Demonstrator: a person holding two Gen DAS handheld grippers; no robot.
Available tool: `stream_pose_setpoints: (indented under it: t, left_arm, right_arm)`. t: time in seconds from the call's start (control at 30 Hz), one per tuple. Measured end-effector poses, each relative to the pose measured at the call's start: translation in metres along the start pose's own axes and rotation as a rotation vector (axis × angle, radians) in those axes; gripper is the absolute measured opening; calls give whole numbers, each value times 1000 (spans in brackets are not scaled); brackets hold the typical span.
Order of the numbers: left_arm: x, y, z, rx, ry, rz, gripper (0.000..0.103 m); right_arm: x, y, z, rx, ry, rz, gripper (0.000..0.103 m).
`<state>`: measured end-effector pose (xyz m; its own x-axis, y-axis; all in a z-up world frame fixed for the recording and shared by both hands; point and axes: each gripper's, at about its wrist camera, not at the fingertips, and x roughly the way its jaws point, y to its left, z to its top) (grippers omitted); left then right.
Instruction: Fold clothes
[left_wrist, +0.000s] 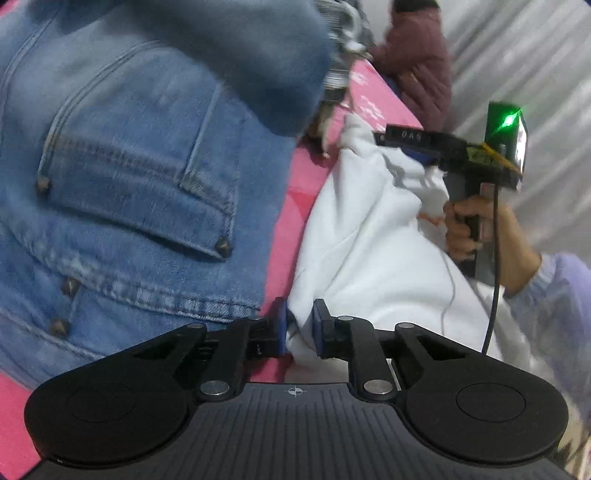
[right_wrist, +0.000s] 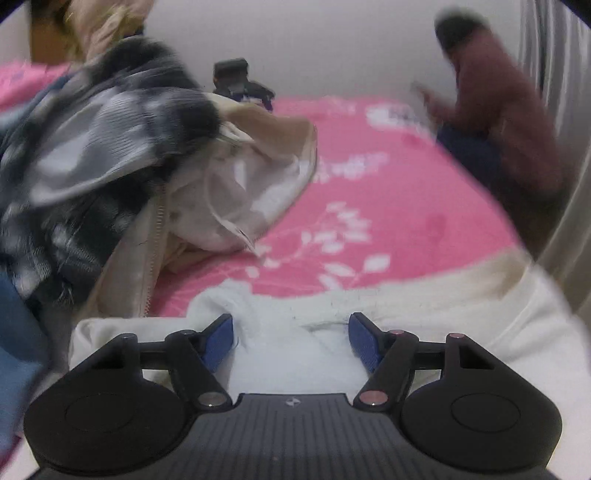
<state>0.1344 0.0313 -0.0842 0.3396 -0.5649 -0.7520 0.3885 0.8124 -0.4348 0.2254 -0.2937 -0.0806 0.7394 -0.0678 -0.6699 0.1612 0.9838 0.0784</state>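
A white garment (left_wrist: 369, 243) lies bunched on the pink floral bedsheet (right_wrist: 369, 192). My left gripper (left_wrist: 300, 326) is shut on a fold of its edge, which fills the narrow gap between the blue pads. My right gripper (right_wrist: 291, 341) is open with its blue pads wide apart over the white garment (right_wrist: 295, 354). In the left wrist view the right gripper (left_wrist: 402, 142) hovers over the far part of the white garment, held by a hand.
Blue denim jeans (left_wrist: 129, 166) lie to the left of the white garment. A pile of plaid and beige clothes (right_wrist: 147, 166) sits at the left of the bed. A person in a maroon jacket (right_wrist: 498, 122) sits at the far edge. A black device (right_wrist: 240, 83) stands by the wall.
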Motion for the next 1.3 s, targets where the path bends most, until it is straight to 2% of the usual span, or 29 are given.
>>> stream_pose_setpoints:
  t: [0.07, 0.17, 0.2, 0.23, 0.3, 0.37, 0.43, 0.5, 0.53, 0.6, 0.67, 0.73, 0.77, 0.8, 0.87, 0.93, 0.97, 1.0, 1.07, 1.17, 1.23, 1.3]
  left_arm:
    - [-12, -5, 3, 20, 4, 24, 24]
    - [-33, -25, 15, 128, -107, 45, 24]
    - [-36, -33, 21, 173, -147, 39, 28]
    - [-34, -40, 29, 200, -172, 28, 31]
    - [-14, -49, 55, 191, -197, -18, 32]
    - [11, -52, 75, 162, -185, -50, 32]
    - [43, -52, 90, 102, -104, -61, 32]
    - [59, -43, 87, -2, -68, -58, 32]
    - [64, -40, 84, -19, -57, -70, 32]
    - [65, -38, 76, -1, -57, -55, 32]
    - [68, -41, 71, 29, -61, -40, 32]
    - [67, -41, 67, 47, -60, -34, 32]
    - [67, -41, 66, 53, -60, -33, 32]
    - [66, -41, 65, 56, -62, -33, 32]
    - [62, -44, 63, 61, -65, -34, 32]
    - [59, -44, 59, 68, -69, -40, 32]
    - [56, -45, 58, 75, -72, -39, 32]
    - [53, -45, 56, 78, -75, -36, 32]
    - [47, -45, 52, 77, -83, -31, 32]
    - [54, -46, 57, 68, -76, -18, 32]
    - [62, -41, 50, 97, -41, 34, 32]
    - [66, -41, 39, 155, -63, 63, 28]
  right_arm:
    - [-12, -1, -4, -37, -8, -21, 71]
    - [-36, -7, -11, -55, -54, -15, 71]
    - [-43, -9, -11, -53, -72, -26, 72]
    - [-48, -12, -11, -45, -84, -37, 72]
    - [-54, -22, -13, -10, -91, -32, 72]
    - [-56, -32, -14, 25, -91, -14, 72]
    - [-53, -40, -13, 55, -84, 21, 73]
    - [-46, -45, -5, 74, -72, 94, 77]
    - [-43, -48, -1, 83, -66, 132, 78]
    - [-35, -47, 9, 75, -47, 231, 88]
    - [-25, -46, 19, 74, -17, 330, 94]
    - [-11, -41, 28, 101, 29, 363, 94]
    - [-1, -38, 33, 123, 54, 369, 91]
    - [7, -35, 36, 148, 79, 381, 76]
    - [24, -30, 40, 193, 145, 410, 58]
    - [33, -20, 41, 187, 183, 386, 43]
    - [32, -15, 41, 172, 181, 347, 22]
    - [30, -11, 41, 156, 175, 302, 14]
    - [22, -10, 41, 167, 131, 281, 11]
    - [6, -6, 49, 106, -17, 151, 11]
    - [8, -7, 53, 103, -44, 135, 11]
    - [18, -7, 52, 97, -28, 143, 11]
